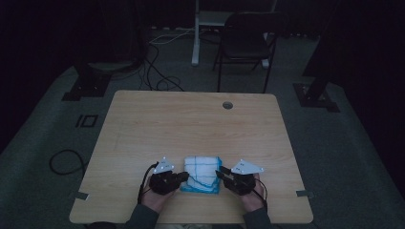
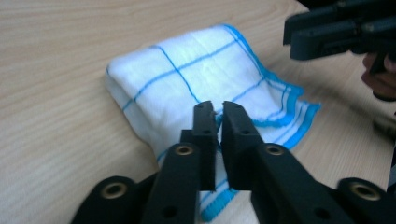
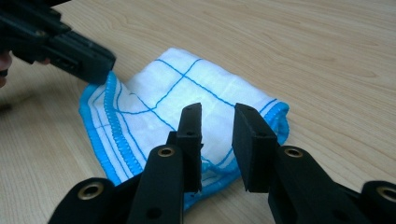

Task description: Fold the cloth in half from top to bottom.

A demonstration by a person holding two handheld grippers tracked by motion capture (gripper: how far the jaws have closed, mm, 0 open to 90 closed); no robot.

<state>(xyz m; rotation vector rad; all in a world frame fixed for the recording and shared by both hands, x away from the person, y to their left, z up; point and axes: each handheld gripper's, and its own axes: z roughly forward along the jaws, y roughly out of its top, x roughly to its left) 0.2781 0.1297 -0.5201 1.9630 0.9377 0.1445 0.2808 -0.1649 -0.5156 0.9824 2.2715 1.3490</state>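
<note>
Wooden tabletop [image 1: 191, 119] is carrying a folded cloth [image 1: 203, 172], white with blue lines, near the person's edge. Left gripper [image 2: 216, 112] is clenching its jaws on a fold at the cloth's side; a bit of fabric is sitting between the tips. Right gripper [image 3: 218, 116] is hovering over the opposite blue hem, its jaws released, with the cloth lying under the gap.

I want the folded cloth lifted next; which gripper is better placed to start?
Probably the left gripper: its jaws look pinched on the cloth edge. The right gripper has a gap between its jaws over the cloth.
</note>
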